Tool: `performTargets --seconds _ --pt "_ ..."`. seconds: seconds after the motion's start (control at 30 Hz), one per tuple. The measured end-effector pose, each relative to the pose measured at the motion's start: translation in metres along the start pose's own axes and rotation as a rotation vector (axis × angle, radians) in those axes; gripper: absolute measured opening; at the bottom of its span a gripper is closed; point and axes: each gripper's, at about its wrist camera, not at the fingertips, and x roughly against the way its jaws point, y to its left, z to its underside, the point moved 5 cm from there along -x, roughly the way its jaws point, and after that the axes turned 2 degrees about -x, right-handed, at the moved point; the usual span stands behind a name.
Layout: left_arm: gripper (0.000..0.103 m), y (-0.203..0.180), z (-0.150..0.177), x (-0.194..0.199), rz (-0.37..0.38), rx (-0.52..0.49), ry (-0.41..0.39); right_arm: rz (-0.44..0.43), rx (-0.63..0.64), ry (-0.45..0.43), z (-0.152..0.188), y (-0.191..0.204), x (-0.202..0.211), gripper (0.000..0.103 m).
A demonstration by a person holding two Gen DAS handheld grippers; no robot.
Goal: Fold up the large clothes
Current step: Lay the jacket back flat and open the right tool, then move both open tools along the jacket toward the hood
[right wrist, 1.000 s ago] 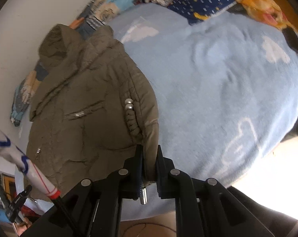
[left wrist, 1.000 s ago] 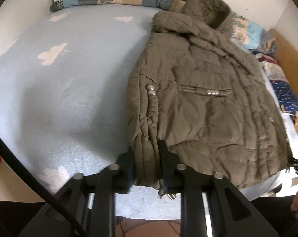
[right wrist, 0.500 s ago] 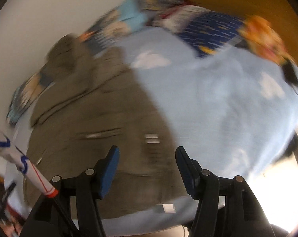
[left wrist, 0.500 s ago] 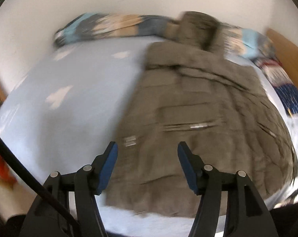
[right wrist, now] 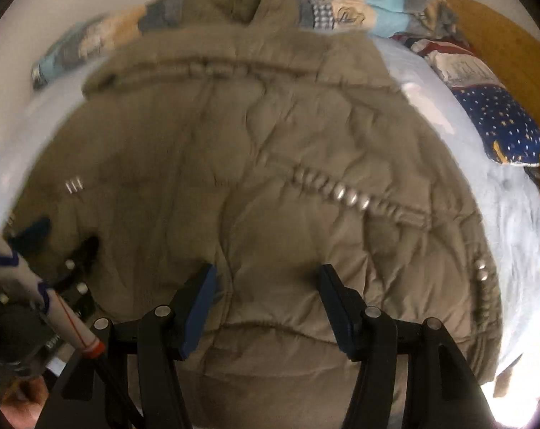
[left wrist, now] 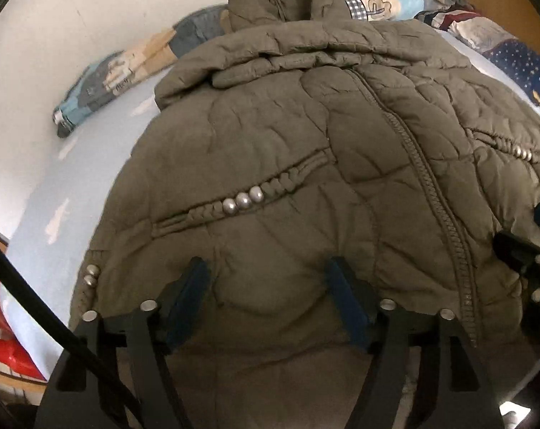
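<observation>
An olive-brown padded jacket (left wrist: 305,164) lies flat on the light blue bed, hood toward the wall, zipper closed, both sleeves folded in. It fills the right wrist view (right wrist: 270,150) too. My left gripper (left wrist: 266,279) is open, its blue-padded fingers spread just above the jacket's lower left part. My right gripper (right wrist: 266,282) is open over the lower right part. The right gripper shows at the left wrist view's right edge (left wrist: 520,254), and the left gripper at the right wrist view's left edge (right wrist: 73,261). Neither holds anything.
The bed's light blue sheet (left wrist: 73,164) with white clouds shows left of the jacket. A patterned quilt (left wrist: 102,82) lies rolled along the white wall. A dark blue starred cloth (right wrist: 499,121) and other bedding sit at the right by a wooden board (right wrist: 502,39).
Both grippers let go of the jacket's side edges, opened, and moved inward over the middle of its lower part. The jacket lies flat as before.
</observation>
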Motion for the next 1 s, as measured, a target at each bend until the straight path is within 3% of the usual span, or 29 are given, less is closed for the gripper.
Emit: performTargets --seconds 0.13,0.5,0.6,0.73,1.0 --pt "0.077 0.000 0.002 -0.003 -0.013 0.003 -0.012 0.071 0.050 -0.018 0.003 0.009 -0.005 0.067" --pt "0.079 0.005 -0.002 0.009 -0.006 0.023 -0.030 0.128 0.069 -0.037 0.004 0.011 -0.002 0.070" --pt "0.079 0.011 -0.012 0.026 -0.008 0.046 -0.095 0.093 0.050 -0.094 -0.002 0.011 0.015 0.070" --pt "0.079 0.021 -0.029 0.053 -0.040 0.067 -0.208 0.111 0.040 -0.207 -0.016 0.009 0.041 0.070" --pt "0.079 0.039 -0.060 0.082 -0.065 0.095 -0.321 0.125 0.041 -0.256 -0.031 0.009 0.055 0.070"
